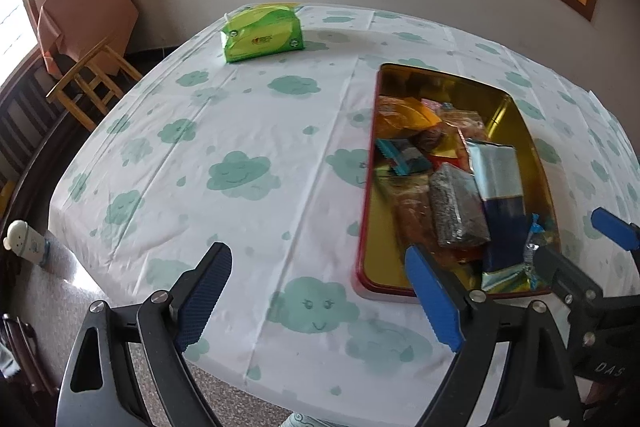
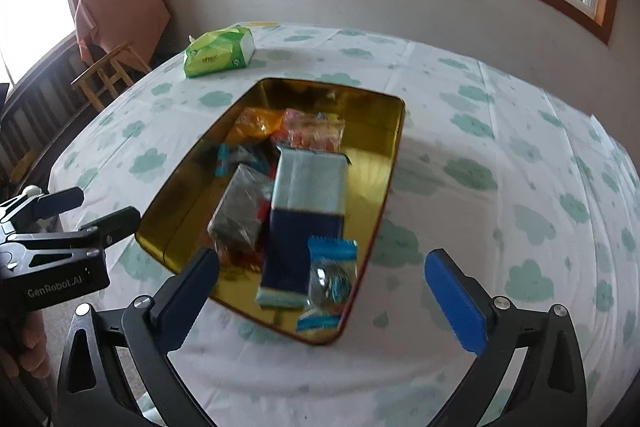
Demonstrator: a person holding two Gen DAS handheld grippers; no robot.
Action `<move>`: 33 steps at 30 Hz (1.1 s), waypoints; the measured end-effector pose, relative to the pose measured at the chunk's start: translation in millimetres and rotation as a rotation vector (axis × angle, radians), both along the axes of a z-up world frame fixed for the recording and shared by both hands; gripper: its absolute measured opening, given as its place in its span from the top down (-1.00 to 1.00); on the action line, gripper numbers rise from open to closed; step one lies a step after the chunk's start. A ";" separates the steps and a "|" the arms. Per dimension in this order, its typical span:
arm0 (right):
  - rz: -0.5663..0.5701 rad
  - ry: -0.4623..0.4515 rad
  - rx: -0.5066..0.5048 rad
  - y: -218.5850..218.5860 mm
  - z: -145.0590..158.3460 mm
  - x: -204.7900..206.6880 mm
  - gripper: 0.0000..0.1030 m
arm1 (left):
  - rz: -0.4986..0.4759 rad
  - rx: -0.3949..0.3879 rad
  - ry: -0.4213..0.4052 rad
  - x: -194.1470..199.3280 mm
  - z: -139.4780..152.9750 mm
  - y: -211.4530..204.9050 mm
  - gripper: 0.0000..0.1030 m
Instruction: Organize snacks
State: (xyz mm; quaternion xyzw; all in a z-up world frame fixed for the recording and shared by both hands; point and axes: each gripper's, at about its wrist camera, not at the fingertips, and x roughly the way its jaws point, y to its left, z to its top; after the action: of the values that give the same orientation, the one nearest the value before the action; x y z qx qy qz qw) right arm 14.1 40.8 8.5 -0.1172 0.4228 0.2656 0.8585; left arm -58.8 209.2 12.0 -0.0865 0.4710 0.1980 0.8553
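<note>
Lying inside the gold-lined rectangular metal tin with a red outer rim (image 2: 394, 147), the wrapped snacks sit in a loose heap just ahead of the right gripper (image 2: 324, 291), whose jaws stand wide apart with nothing between the pads. Nearest those jaws is a small blue-and-clear wrapped candy packet (image 2: 330, 281), resting in the tin's near corner. Just beyond it lies a long silver-and-navy foil packet (image 2: 306, 203), with a dark speckled clear-wrapped bar (image 2: 240, 211) touching its left side. Farther off, at the tin's far end, are an orange crinkled bag (image 2: 256, 125) and a pink-and-orange clear packet (image 2: 316, 133).

The left gripper (image 1: 320, 295) hovers over the surface covered by a white cloth printed with green smiling clouds (image 1: 240, 175); its jaws are also spread, empty, with the tin ahead and to their right, its near left corner behind the blue right pad. Well beyond the left jaws, near the far edge of the surface, rests a green plastic tissue pack (image 1: 262, 35). Off past the surface's left edge stands a wooden stool (image 1: 90, 79).
</note>
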 end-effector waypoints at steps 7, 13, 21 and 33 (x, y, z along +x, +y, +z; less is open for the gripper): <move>-0.024 0.023 -0.012 -10.0 -7.5 -1.9 -0.99 | -0.029 0.004 -0.001 1.1 2.8 -13.5 -0.68; -0.028 0.023 -0.032 -12.1 -11.1 -4.8 -0.99 | -0.048 0.008 -0.005 1.6 5.3 -22.8 -0.68; -0.031 0.006 -0.055 -13.4 -14.2 -6.8 -0.99 | -0.071 0.012 -0.002 4.1 6.7 -32.7 -0.68; -0.029 0.022 -0.057 -14.3 -19.3 -5.6 -0.99 | -0.091 0.017 0.008 8.4 4.3 -40.9 -0.68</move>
State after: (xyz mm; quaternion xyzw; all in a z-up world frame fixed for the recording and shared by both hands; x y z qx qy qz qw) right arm 8.5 26.5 -10.8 -0.1327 0.4411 0.2424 0.8539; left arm -50.4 168.3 16.3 -0.0566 0.4764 0.1631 0.8621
